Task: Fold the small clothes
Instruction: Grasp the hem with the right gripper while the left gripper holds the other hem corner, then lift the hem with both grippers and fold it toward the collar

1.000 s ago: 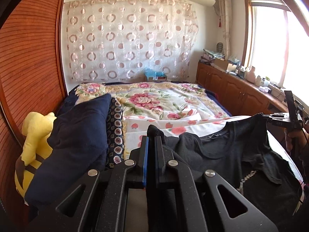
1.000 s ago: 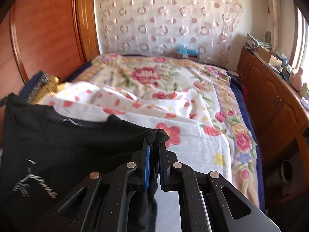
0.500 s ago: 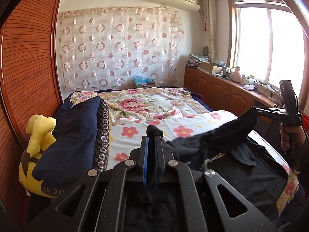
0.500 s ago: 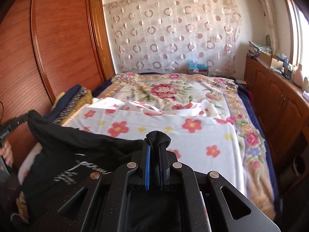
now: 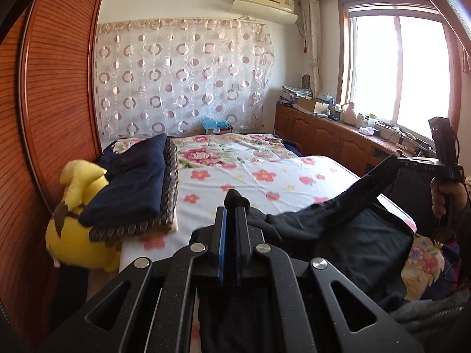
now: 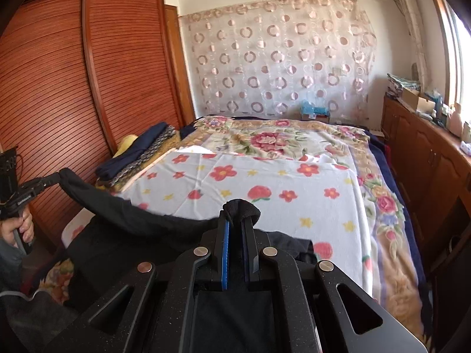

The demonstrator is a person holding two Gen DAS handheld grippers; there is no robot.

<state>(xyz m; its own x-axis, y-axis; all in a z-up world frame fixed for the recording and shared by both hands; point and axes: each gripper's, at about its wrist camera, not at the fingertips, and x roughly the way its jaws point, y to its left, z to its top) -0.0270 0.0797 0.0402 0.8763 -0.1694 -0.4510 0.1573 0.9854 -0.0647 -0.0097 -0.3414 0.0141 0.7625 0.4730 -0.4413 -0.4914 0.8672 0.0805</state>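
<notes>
Two grippers hold one black top (image 5: 347, 235) over the near end of the bed (image 5: 253, 173). Left of the bed stands a ribbed wooden wardrobe (image 5: 53, 94), and a soft yellow plush toy (image 5: 73, 223) sits squashed between it and the bed. A thick dark blue blanket (image 5: 132, 182) lies folded on the bed's left side. The left gripper (image 5: 232, 206) is squeezed tight on a bunched bit of the top. The black cloth stretches from there to the right gripper (image 6: 238, 211), which is pinched tight on another bunch of it. The top looks thin and floppy; it sags in the middle and hangs off the bed's near edge. The bed cover is white with red flowers and looks fuzzy and flat. No fold shows yet, I think. The top must be laid flat on the bed, then folded, so nearly all the work is left
</notes>
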